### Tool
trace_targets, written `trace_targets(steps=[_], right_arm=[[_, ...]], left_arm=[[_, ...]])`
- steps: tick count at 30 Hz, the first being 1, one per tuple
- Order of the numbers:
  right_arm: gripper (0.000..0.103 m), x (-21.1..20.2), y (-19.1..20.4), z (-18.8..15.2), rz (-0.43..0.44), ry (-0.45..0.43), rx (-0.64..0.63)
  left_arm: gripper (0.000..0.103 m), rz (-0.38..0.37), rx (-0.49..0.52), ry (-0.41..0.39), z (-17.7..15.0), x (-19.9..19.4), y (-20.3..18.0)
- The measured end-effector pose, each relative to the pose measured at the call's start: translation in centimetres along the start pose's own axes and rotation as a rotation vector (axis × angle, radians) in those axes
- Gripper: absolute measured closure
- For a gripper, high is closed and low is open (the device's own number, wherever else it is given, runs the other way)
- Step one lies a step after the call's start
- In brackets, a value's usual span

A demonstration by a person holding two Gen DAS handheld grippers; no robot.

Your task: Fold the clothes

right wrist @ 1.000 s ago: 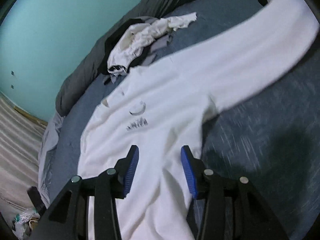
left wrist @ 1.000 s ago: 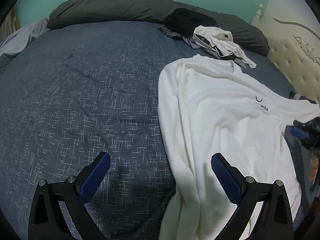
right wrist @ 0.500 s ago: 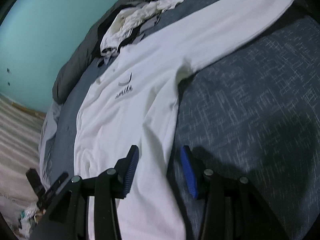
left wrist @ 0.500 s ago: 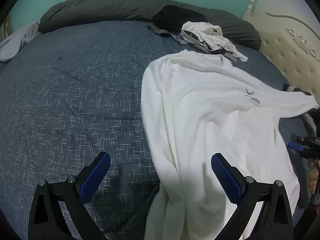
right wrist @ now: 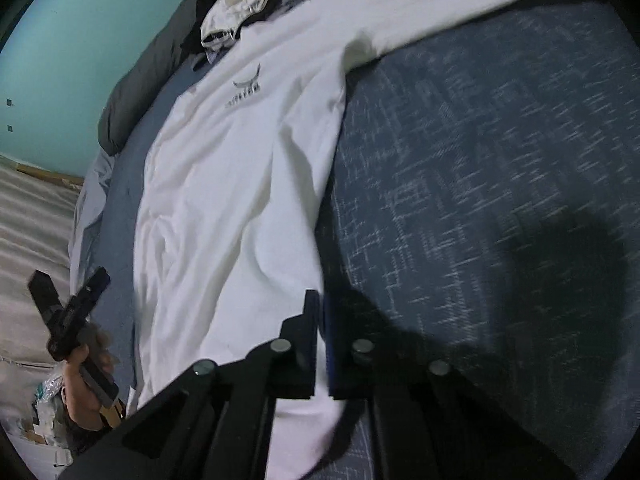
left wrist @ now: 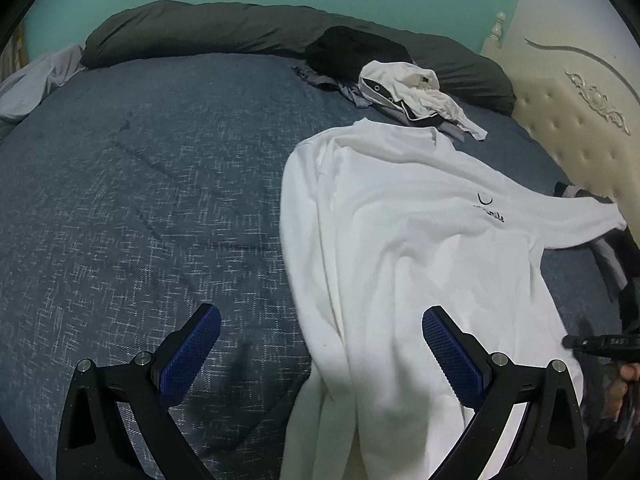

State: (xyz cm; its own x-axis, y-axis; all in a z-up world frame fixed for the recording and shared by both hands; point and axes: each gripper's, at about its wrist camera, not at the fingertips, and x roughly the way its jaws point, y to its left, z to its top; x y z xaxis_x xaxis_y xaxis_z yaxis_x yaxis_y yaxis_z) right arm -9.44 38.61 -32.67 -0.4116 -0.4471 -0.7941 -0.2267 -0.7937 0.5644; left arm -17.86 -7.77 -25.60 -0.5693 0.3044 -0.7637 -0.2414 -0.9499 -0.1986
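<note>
**Kid:** While the white shirt (left wrist: 420, 248) lies flat on the blue bedspread (left wrist: 140, 200), what else is close by?

**Helper:** At 12 o'clock from its collar sits a pile of clothes (left wrist: 404, 92), touching the collar. Behind that runs a long grey pillow (left wrist: 224, 32), and a cream headboard (left wrist: 580, 128) stands at 2 o'clock. Nothing lies on top of the shirt.

**Kid:** Which way does it point?

**Helper:** In the left camera its long line runs from the collar at 12 o'clock down to the hem at 6 o'clock. One sleeve stretches toward 3 o'clock, the other is folded along the body.

**Kid:** And the grabbers?

**Helper:** The left gripper (left wrist: 322, 344) tips down over the hem, its fingers wide apart, holding nothing. The right gripper (right wrist: 322, 312) has just snapped together at the shirt's right edge. I cannot tell if cloth is caught.
</note>
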Motion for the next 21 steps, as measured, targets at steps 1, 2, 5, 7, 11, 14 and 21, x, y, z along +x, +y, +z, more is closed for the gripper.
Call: trace_targets(steps=[1, 2, 5, 7, 11, 14, 21], right_arm=[[0.101, -0.6, -0.1, 0.2, 0.002, -0.013, 0.003], [0.102, -1.6, -0.3, 0.5, -0.009, -0.032, 0.002], [0.103, -4.4, -0.9, 1.4, -0.045, -0.087, -0.001], [0.103, -5.9, -1.6, 1.9, -0.082, -0.116, 0.001], [0.103, -6.8, -2.4, 2.7, -0.11, -0.112, 0.003], [0.1, -5.6, -1.2, 3.4, -0.111, -0.102, -0.013], [0.097, -3.6, 1.0, 6.1, -0.113, -0.084, -0.064]], left_arm=[[0.0, 0.002, -0.006, 0.002, 0.0, 0.0, 0.2], [0.0, 0.003, -0.012, 0.003, 0.0, 0.0, 0.5], [0.0, 0.004, -0.024, 0.001, 0.1, 0.0, 0.9], [0.0, 0.003, -0.027, -0.001, 0.2, 0.0, 1.0], [0.0, 0.002, -0.024, 0.006, 0.3, 0.2, 1.0], [0.0, 0.003, -0.019, 0.017, 0.2, 0.6, 0.8], [0.0, 0.004, -0.005, 0.022, 0.6, 1.5, 0.6]])
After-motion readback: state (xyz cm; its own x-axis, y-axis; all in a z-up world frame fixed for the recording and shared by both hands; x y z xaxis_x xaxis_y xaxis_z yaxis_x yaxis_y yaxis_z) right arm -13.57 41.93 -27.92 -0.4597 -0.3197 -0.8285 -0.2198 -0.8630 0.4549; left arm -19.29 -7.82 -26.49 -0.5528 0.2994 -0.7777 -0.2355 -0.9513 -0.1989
